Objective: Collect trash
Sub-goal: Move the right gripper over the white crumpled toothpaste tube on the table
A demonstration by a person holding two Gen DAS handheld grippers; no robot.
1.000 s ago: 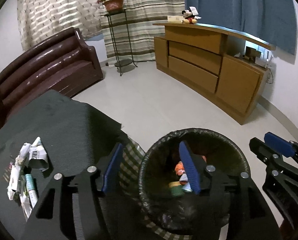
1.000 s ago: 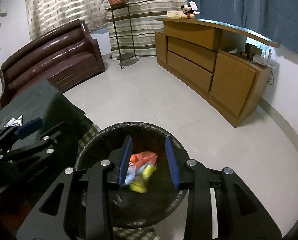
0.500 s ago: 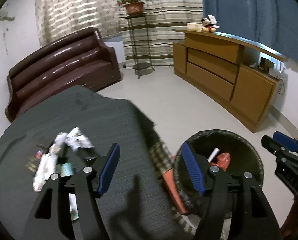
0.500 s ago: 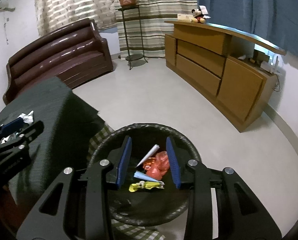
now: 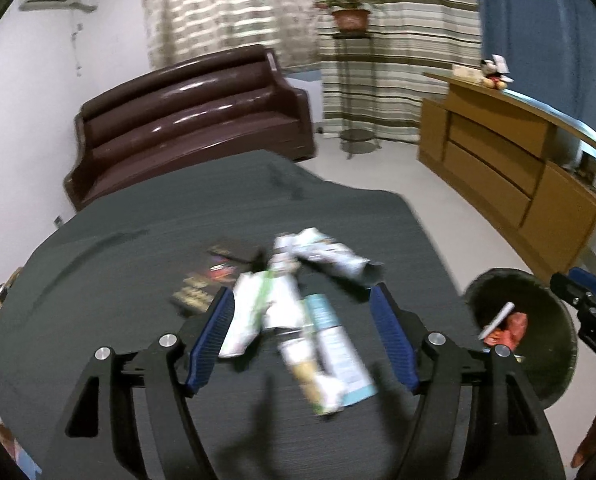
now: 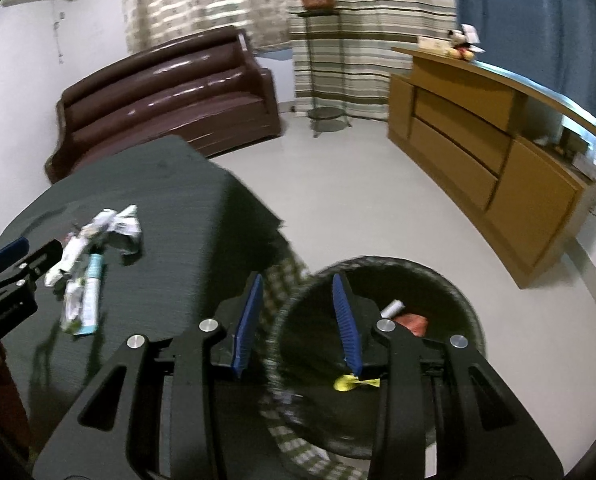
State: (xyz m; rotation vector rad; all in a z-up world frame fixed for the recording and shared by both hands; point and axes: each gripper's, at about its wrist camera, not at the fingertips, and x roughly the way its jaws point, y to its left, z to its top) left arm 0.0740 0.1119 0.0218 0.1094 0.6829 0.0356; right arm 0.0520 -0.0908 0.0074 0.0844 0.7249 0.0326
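Note:
A heap of white and pale-blue wrappers and tubes [image 5: 294, 312] lies on the dark table [image 5: 118, 264]. My left gripper [image 5: 300, 316] hovers over that heap, its jaws opening, and no pad presses on anything. The same heap [image 6: 86, 272] shows at the left in the right wrist view. My right gripper [image 6: 298, 300] hangs open and empty over the near rim of the black-lined trash bin [image 6: 450, 280]. Red, white and yellow scraps [image 6: 410, 320] lie inside the bin. The bin [image 5: 546, 296] stands past the table's right edge on the floor.
Dark flat packets [image 5: 206, 284] lie left of the heap. A checked cloth [image 6: 286, 280] hangs between table and bin. A brown sofa [image 5: 194, 120], a plant stand [image 5: 350, 80] and a wooden counter [image 5: 518, 176] line the room beyond pale open floor [image 6: 358, 208].
My left gripper swung left from above the bin to above the heap on the table, and its jaws widened. My right gripper drifted left, now straddling the bin's near rim.

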